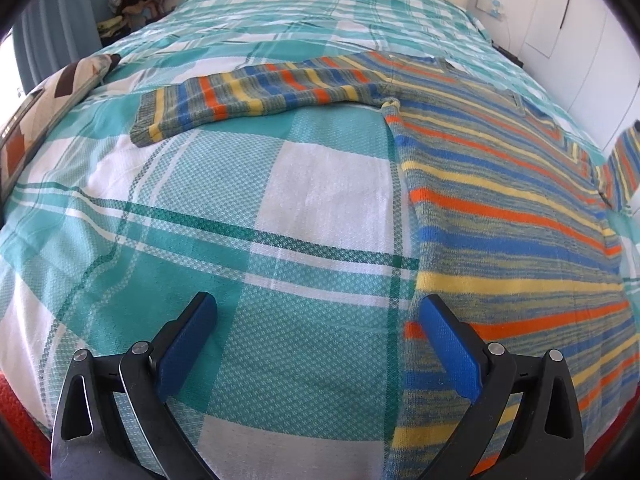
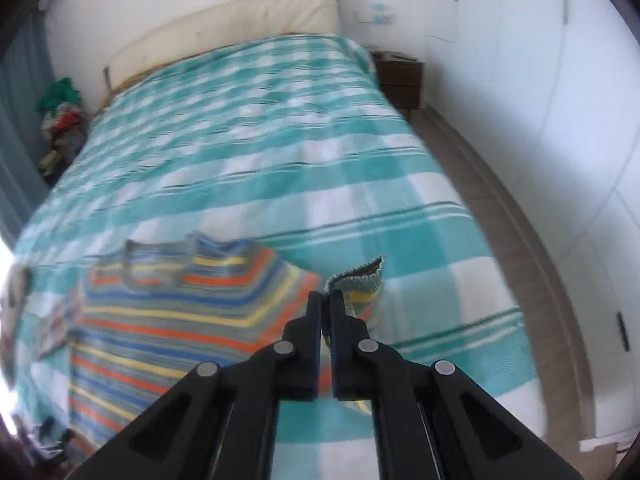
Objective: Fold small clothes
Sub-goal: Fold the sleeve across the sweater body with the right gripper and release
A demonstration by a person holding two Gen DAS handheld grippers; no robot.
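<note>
Two views, left wrist first: left tongs (image 1: 316, 340) hang wide apart over the bed (image 1: 280, 200), beside the striped sweater (image 1: 500, 208) lying flat. Right wrist: right tongs (image 2: 326, 300) pinch the sweater's sleeve cuff (image 2: 360, 280), lifted, likely to fold inward.

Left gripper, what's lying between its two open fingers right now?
Only bare checked bedspread lies in the left gripper's gap, as the left wrist view shows. The striped sweater's edge sits just beside the right-hand finger, not between the two.
</note>
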